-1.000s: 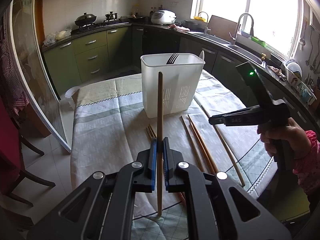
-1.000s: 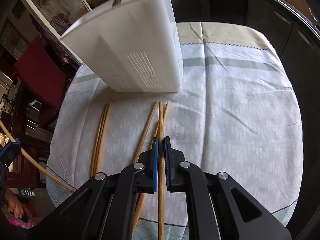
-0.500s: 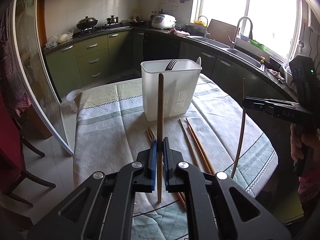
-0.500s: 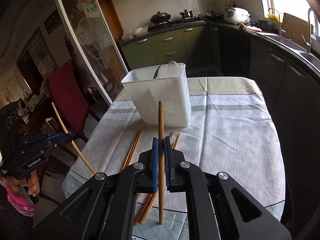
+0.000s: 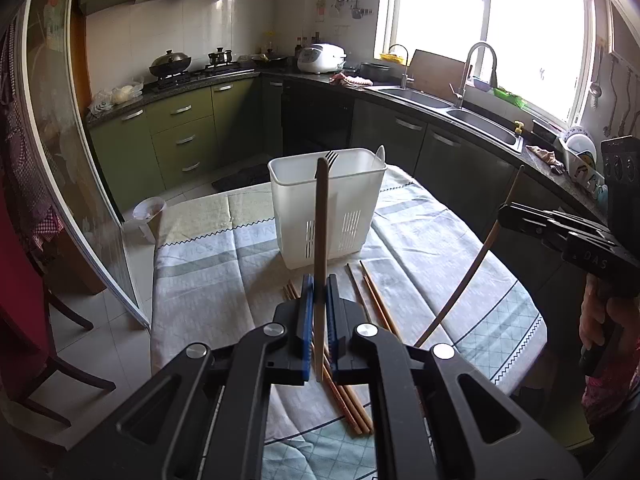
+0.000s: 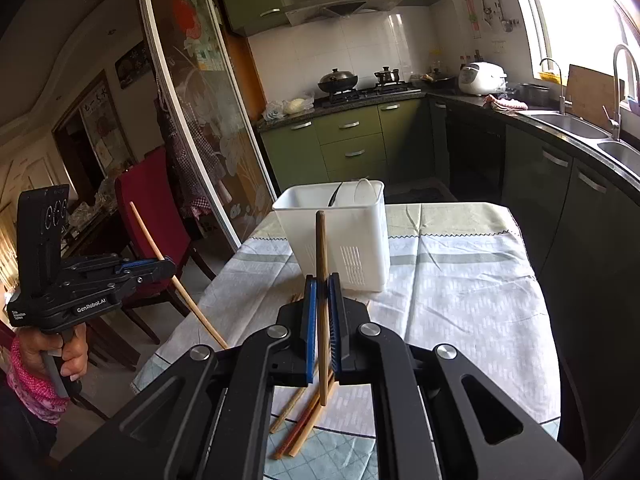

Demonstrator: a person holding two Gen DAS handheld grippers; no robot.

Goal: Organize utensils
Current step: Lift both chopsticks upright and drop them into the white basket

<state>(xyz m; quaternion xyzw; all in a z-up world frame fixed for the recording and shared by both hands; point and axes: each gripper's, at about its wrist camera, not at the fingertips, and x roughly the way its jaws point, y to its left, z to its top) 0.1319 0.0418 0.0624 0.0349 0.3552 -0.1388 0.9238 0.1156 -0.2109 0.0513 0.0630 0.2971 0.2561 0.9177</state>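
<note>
my left claw point(image 5: 319, 312) is clenched on one wooden chopstick point(image 5: 320, 240), which stands nearly upright between the blue pads point(image 5: 306, 320); its lower end hangs below the pads, clear of the cloth. my right claw point(image 6: 323, 316) is likewise clenched on a second chopstick point(image 6: 321, 280), upright with a slight tilt, its tip hanging above the loose ones.

the white utensil holder point(image 5: 326, 208) stands on the cloth-covered surface point(image 5: 208, 280) at twelve o'clock from both claws, well apart from them. a fork point(image 5: 331, 157) and a pale spoon point(image 5: 380, 152) stand inside it; which compartment i cannot tell.

loose chopsticks point(image 5: 372, 296) lie flat on the cloth between the holder and my claws, running roughly from twelve to six o'clock. more lie beneath the left claw, partly hidden.

in the left view, the right claw appears at three o'clock with its chopstick slanting down toward the surface edge. in the right view, the left claw point(image 6: 166, 267) appears at nine o'clock, off the surface edge, in front of a red chair point(image 6: 152, 208).
</note>
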